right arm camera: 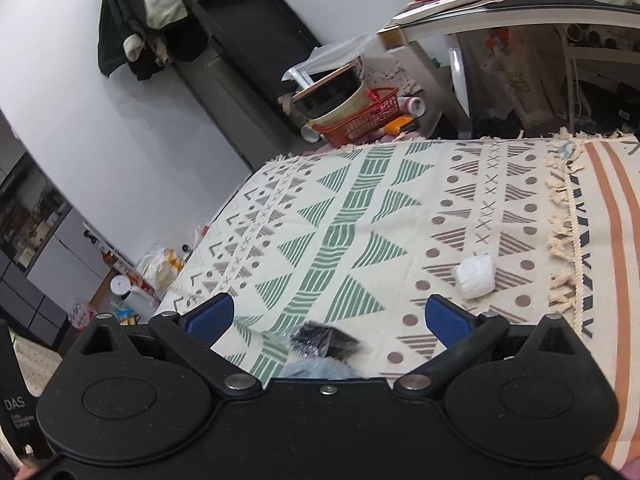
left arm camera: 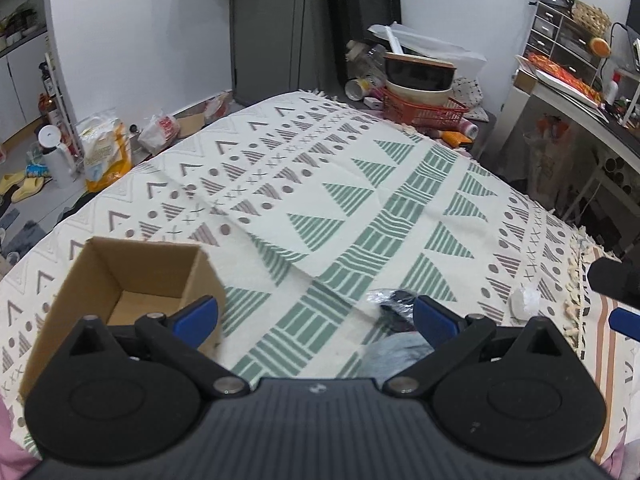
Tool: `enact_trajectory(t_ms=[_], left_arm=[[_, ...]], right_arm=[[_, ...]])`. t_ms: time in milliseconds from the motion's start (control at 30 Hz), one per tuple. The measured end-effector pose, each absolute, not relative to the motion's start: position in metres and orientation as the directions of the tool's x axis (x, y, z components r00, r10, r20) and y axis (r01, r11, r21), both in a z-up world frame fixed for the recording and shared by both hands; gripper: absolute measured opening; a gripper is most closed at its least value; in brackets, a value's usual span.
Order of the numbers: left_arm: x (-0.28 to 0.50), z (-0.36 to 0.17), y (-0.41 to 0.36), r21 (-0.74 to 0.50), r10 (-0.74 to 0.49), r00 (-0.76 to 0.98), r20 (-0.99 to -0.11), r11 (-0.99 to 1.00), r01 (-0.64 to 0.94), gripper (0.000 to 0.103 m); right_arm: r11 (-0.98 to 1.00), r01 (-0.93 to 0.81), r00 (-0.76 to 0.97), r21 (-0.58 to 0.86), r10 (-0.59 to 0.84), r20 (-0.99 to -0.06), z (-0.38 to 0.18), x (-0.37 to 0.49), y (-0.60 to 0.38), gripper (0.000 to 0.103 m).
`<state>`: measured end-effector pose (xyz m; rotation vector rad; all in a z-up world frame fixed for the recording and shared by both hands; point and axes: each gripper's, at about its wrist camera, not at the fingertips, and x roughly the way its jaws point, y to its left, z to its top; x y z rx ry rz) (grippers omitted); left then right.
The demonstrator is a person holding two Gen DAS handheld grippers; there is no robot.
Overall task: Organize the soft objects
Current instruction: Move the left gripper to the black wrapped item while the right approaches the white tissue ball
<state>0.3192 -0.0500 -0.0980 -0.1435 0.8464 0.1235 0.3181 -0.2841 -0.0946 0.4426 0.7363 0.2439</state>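
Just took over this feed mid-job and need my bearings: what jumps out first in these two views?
The patterned blanket with green triangles fills both views. An open cardboard box, apparently empty, stands on it near the left gripper, whose blue fingers are spread with nothing between them. Closer in lie a black item in clear wrap, a grey-blue cloth and a small white bundle towards the fringe; the right gripper is open too.

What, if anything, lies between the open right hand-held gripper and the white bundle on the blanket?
Nothing visible. Only bare patterned blanket separates the right hand-held gripper from the white bundle; the black packet lies nearer, off that path.
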Motion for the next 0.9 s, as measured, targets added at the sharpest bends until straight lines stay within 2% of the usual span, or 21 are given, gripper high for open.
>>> enact_trajectory(t_ms=[400,667,900], left_arm=[[0.351,-0.111,-0.090,-0.106,-0.029,0.660,-0.751,0.991,-0.077,0.102],[0.379,-0.133,-0.106,-0.158,-0.082,0.621,-0.780,0.985,-0.069,0.102],[0.402,-0.165,-0.117,-0.137,-0.082,0.554,-0.828,0.989,-0.058,0.102]], right_arm=[[0.856,0.035,0.708,0.515,0.343,-0.618,-0.120,0.346,-0.320,0.103],[0.814,0.133,0.707,0.566,0.322,-0.629,-0.138,0.363,-0.342,0.103],[0.795,0.184,0.682,0.578,0.320,-0.657,-0.158,0.380,-0.345,0.102]])
